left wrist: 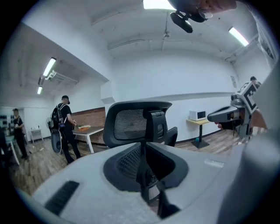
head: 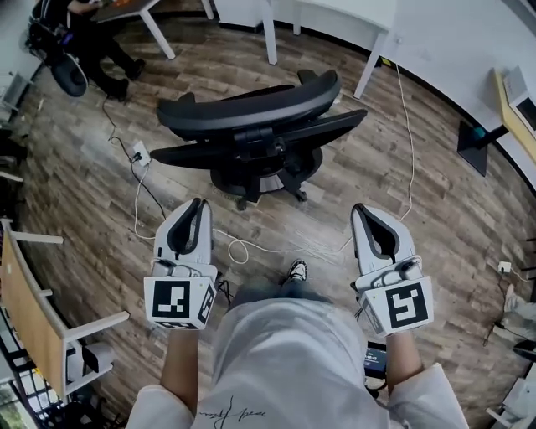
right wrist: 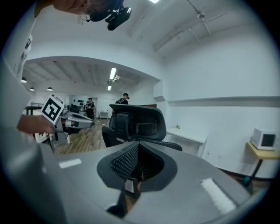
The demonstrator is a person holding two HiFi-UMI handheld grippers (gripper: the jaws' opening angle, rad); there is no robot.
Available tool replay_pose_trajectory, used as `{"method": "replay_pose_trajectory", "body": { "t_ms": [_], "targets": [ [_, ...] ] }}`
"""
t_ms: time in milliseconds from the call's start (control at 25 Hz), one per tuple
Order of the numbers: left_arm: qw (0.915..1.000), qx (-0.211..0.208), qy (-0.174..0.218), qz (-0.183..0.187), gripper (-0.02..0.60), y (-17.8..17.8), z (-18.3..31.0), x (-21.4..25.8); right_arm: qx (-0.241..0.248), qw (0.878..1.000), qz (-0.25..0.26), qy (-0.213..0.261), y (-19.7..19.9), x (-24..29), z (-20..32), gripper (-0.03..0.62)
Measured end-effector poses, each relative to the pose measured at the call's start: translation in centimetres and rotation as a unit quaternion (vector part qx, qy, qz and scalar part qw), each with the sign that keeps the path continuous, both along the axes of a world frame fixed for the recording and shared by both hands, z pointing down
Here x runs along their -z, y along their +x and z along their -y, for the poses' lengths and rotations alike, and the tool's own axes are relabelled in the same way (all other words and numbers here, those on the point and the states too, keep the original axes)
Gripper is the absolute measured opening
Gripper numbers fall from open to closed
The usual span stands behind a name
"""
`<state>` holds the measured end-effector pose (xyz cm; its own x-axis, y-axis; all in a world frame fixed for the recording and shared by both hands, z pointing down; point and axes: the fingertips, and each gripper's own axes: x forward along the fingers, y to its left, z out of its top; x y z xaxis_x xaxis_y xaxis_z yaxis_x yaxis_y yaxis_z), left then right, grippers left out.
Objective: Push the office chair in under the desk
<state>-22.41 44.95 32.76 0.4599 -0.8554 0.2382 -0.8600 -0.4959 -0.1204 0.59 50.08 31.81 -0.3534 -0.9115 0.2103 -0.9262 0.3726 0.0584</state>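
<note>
While I hover the left gripper and right gripper, jaws together and empty, black mesh-backed office chair ahead, curved headrest, just short of the white desk, wood-plank floor, white cables trailing.

- Office chair: black all over, and there's a fine mesh weave on the back panel.
- Floor: brown wood-grain planks, streaked light and dark.
- Left gripper and right gripper: white shells, black lining inside.
- Marker cubes: bold black squares on white.
- Desk: white, legs too.
- Cable: white.
- Shirt: pale grey.
</note>
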Motion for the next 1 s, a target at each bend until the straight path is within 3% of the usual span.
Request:
{"method": "replay_pose_trajectory", "body": {
  "t_ms": [160,240,320,400,520,680,800,880,1000],
  "targets": [
    [0.9957,-0.01,0.028,0.087,0.064,0.5,3.4,1.0,0.04,0.996,-0.072,0.024,-0.5,0.7,4.5,0.014],
    [0.9887,-0.019,0.037,0.144,0.064,0.3,5.0,0.7,0.057,0.992,-0.109,0.023,-1.0,0.6,6.3,0.018],
    [0.9787,-0.026,0.038,0.2,0.072,-0.4,6.5,-0.3,0.074,0.981,-0.176,0.018,-1.4,-0.1,8.3,0.08],
    [0.9678,-0.043,0.033,0.246,0.101,-1.0,7.9,-1.6,0.089,0.959,-0.268,0.02,-1.8,-1.1,10.4,0.087],
    [0.9488,-0.089,0.009,0.303,0.112,-1.1,9.4,-3.8,0.123,0.912,-0.392,0.018,-2.3,-3.0,13.4,0.147],
    [0.9133,-0.128,-0.004,0.387,0.219,-1.8,11.1,-5.6,0.164,0.853,-0.495,-0.009,-2.9,-6.0,16.3,0.196],
    [0.889,-0.14,-0.007,0.436,0.247,-2.6,12.7,-6.8,0.167,0.814,-0.556,-0.019,-2.9,-7.4,18.6,0.199],
    [0.8785,-0.146,-0.006,0.455,0.252,-2.7,13.7,-7.4,0.174,0.807,-0.564,-0.035,-2.9,-8.1,19.4,0.199],
    [0.8697,-0.153,0.012,0.469,0.218,-3.0,14.5,-7.6,0.185,0.812,-0.551,-0.053,-3.4,-8.3,19.8,0.19]
  ]
}}
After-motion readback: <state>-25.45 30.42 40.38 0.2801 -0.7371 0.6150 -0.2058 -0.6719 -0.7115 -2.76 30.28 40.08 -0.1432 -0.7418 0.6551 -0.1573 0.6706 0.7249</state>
